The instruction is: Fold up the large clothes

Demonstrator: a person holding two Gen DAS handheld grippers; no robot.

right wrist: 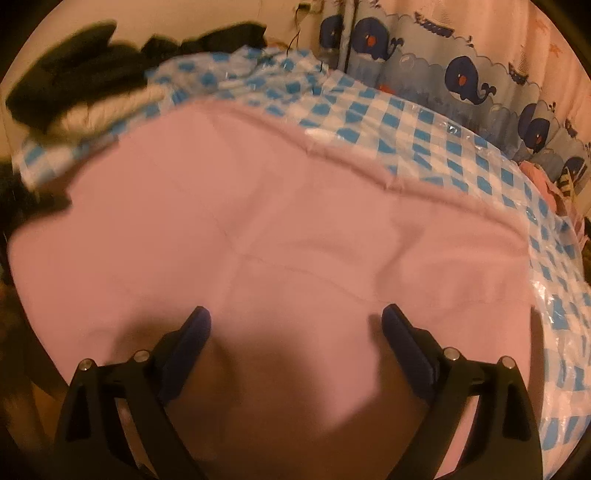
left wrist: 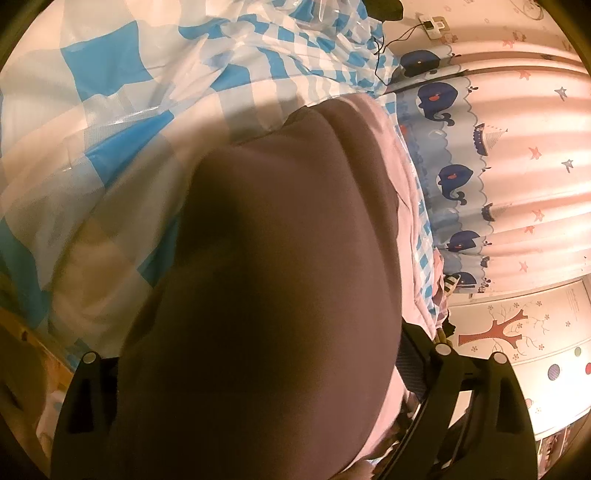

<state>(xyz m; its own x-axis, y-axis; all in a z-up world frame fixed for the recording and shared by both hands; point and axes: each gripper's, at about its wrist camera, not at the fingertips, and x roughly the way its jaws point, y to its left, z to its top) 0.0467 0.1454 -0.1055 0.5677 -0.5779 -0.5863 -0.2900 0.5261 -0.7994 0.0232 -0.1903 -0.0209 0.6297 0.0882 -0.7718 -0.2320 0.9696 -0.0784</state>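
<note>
A large pink garment (right wrist: 280, 206) lies spread flat on a blue-and-white checked sheet (right wrist: 461, 147). My right gripper (right wrist: 295, 317) is open just above the near part of the garment, both blue fingertips (right wrist: 199, 321) wide apart with only flat cloth under them. In the left wrist view a shadowed fold of the same pink garment (left wrist: 280, 258) bulges close to the lens and drapes over my left gripper (left wrist: 266, 354). Its fingers are hidden by the cloth. Only its black finger mounts show, standing far apart, so the jaws are open with loose cloth between them.
A pile of dark and white clothes (right wrist: 81, 85) sits at the sheet's far left. A whale-print curtain (right wrist: 480, 74) hangs along the right side. A wall socket with a cable (left wrist: 432, 26) is at the far end. A wooden bed edge (left wrist: 33, 339) shows at lower left.
</note>
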